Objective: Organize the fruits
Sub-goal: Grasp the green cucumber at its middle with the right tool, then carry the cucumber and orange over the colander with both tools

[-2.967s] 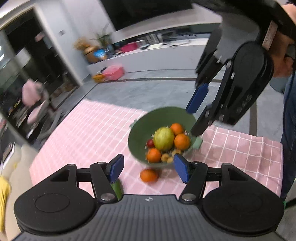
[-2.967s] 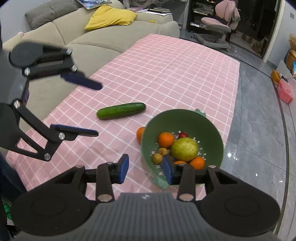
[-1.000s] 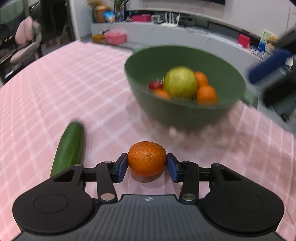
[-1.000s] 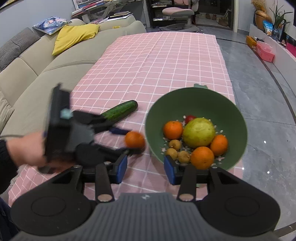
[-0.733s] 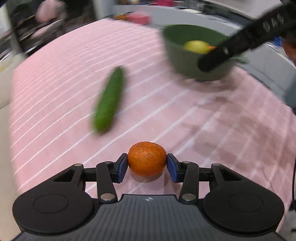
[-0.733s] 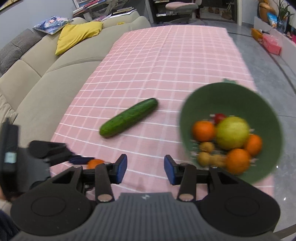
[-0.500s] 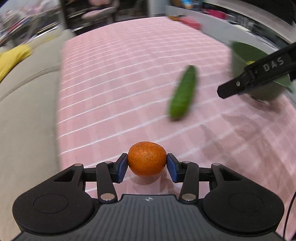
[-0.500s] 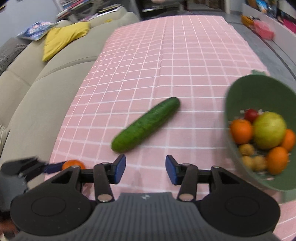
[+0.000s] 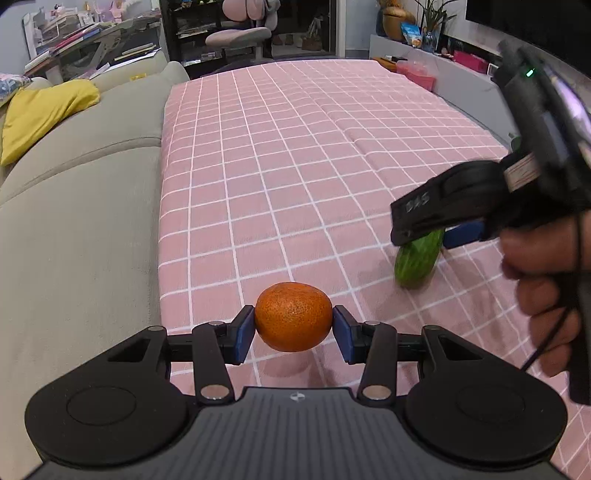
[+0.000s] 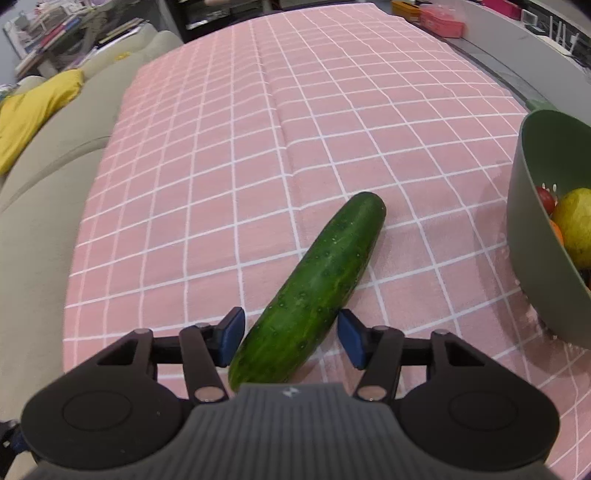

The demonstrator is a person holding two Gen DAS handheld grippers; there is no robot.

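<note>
My left gripper (image 9: 293, 328) is shut on an orange tangerine (image 9: 293, 316) and holds it just above the pink checked tablecloth (image 9: 295, 155), near its left edge. My right gripper (image 10: 290, 334) is open, its blue pads on either side of the near end of a green cucumber (image 10: 314, 288) that lies on the cloth. The cucumber (image 9: 419, 256) also shows in the left wrist view, under the right gripper (image 9: 439, 230). A green bowl (image 10: 535, 229) with a yellow-green fruit (image 10: 576, 225), a red fruit and an orange one stands at the right.
A beige sofa (image 9: 77, 192) with a yellow cushion (image 9: 40, 110) runs along the left edge of the cloth. A desk, shelves and a pink chair (image 9: 236, 37) stand at the back. A pink box (image 10: 441, 22) sits on the floor, far right.
My left gripper took hold of the tangerine beside the bowl and carried it left toward the sofa side. My right gripper moved from the bowl down to the cucumber, now straddling it.
</note>
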